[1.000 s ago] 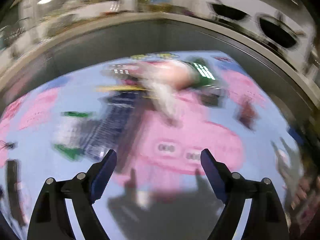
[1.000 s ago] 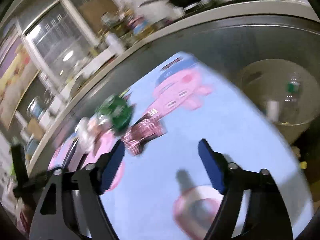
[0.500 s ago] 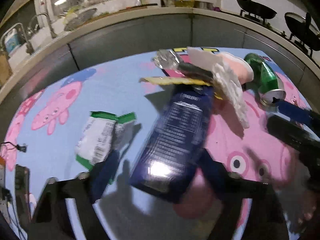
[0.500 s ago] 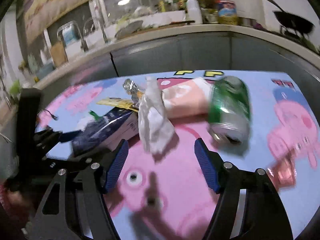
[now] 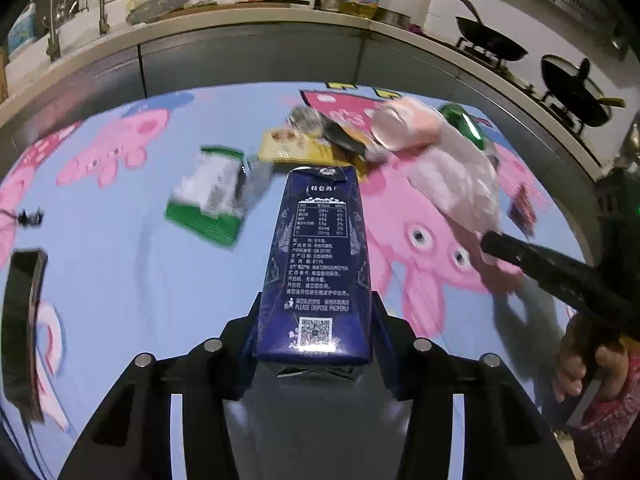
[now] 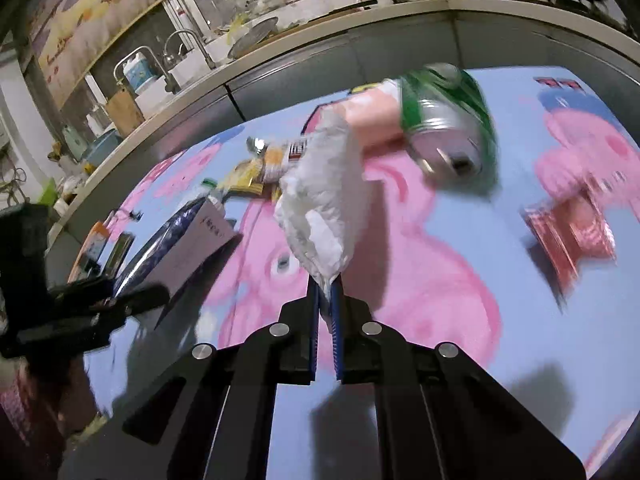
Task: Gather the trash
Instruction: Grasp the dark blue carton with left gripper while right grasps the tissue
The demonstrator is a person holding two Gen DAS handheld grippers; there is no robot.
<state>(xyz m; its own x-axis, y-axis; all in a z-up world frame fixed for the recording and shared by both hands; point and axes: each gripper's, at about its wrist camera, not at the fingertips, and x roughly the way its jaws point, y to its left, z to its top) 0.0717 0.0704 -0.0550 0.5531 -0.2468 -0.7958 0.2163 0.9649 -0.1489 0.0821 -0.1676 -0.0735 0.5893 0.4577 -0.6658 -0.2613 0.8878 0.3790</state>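
A dark blue milk carton [image 5: 316, 264] lies lengthwise between the fingers of my left gripper [image 5: 316, 320]. The jaws are closing and the pads press on its sides. My right gripper [image 6: 326, 284] is shut on the lower tip of a crumpled white tissue [image 6: 324, 200], which hangs up from the fingers over the table. Behind the tissue lie a green can [image 6: 448, 120] on its side and a pink pack [image 6: 372, 116]. A green and white wrapper [image 5: 208, 196] and a yellow wrapper [image 5: 292, 146] lie beyond the carton.
The table wears a light blue cloth with pink cartoon pigs [image 5: 120, 280]. A red wrapper [image 6: 572, 236] lies at the right, a dark phone [image 5: 20, 320] near the left edge. A grey counter [image 5: 240, 56] with sink and woks curves behind the table.
My left gripper has closed in around the blue carton. My right gripper swung left to the trash pile, went from wide open to shut, and now pinches the tissue.
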